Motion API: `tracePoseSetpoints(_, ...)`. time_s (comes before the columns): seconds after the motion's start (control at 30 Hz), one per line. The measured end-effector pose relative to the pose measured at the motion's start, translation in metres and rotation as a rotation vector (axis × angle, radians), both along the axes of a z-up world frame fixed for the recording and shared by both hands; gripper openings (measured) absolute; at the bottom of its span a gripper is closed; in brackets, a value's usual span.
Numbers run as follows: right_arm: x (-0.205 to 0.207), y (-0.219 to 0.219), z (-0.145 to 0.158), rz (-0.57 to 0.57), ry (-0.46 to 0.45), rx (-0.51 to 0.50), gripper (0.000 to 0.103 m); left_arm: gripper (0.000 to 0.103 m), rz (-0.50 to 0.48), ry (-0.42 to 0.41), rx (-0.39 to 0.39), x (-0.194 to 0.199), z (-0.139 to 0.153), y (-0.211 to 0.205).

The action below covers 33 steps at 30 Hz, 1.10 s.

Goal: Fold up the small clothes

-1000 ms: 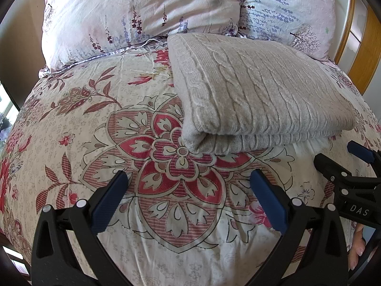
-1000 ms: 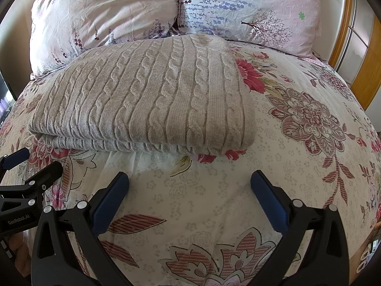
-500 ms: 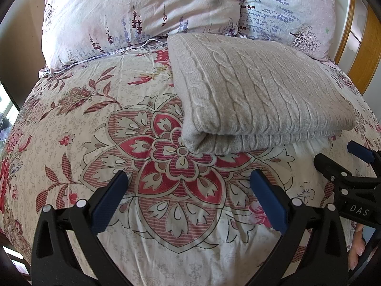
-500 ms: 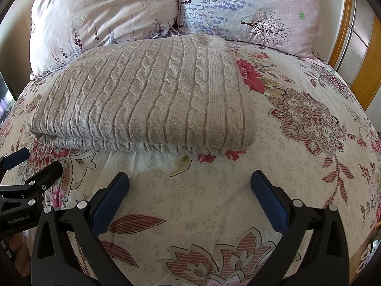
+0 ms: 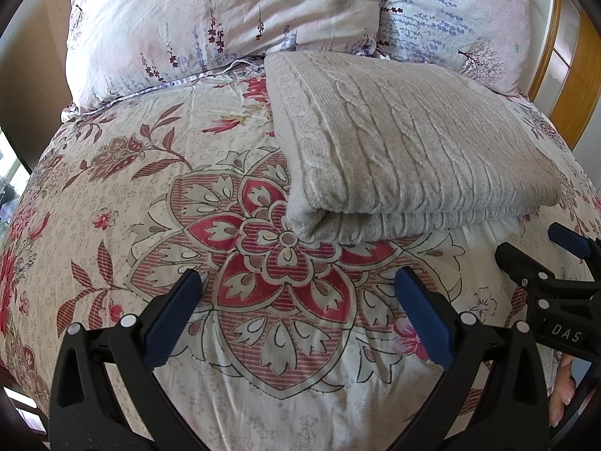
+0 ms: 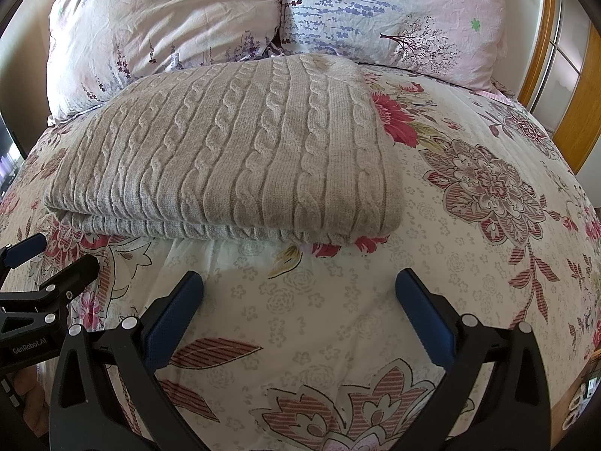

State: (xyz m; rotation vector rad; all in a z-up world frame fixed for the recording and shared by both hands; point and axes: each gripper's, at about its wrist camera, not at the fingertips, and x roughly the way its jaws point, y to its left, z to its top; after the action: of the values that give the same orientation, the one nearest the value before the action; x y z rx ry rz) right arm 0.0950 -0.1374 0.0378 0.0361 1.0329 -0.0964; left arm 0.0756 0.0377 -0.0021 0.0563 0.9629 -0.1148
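A beige cable-knit sweater [image 5: 398,150] lies folded into a thick rectangle on the floral bedspread [image 5: 188,195], its folded edge facing me. It also shows in the right wrist view [image 6: 233,158]. My left gripper [image 5: 298,300] is open and empty, hovering over the bedspread just short of the sweater's near left corner. My right gripper [image 6: 298,300] is open and empty, just short of the sweater's near right corner. Each gripper shows at the edge of the other's view: the right one [image 5: 548,259], the left one [image 6: 52,259].
Two flowered pillows [image 6: 169,26] [image 6: 394,18] stand behind the sweater at the head of the bed. A wooden frame with glass panes [image 6: 574,86] is at the far right. Bare bedspread [image 6: 488,195] lies right of the sweater.
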Motion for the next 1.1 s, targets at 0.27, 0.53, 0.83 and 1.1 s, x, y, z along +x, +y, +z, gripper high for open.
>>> tracePoseSetpoints(0.27,0.0001,0.0,0.0,0.0,0.0,0.0,0.102,0.101,0.006,0.014,0.0,0.0043,0.0004,0.0013)
tracePoseSetpoints(0.53,0.0001,0.0001,0.0,0.0,0.0,0.0,0.102,0.101,0.006,0.014,0.0,0.0034,-0.0003,0.0008)
tracePoseSetpoints(0.83,0.0002,0.0001,0.0,0.0,0.0,0.0,0.102,0.101,0.007,0.014,0.0,0.0039,-0.0003,0.001)
tracePoseSetpoints(1.1,0.0002,-0.0001,0.0001,0.0,0.0,0.0,0.102,0.101,0.006,0.015,0.0,0.0035,-0.0006,0.0009)
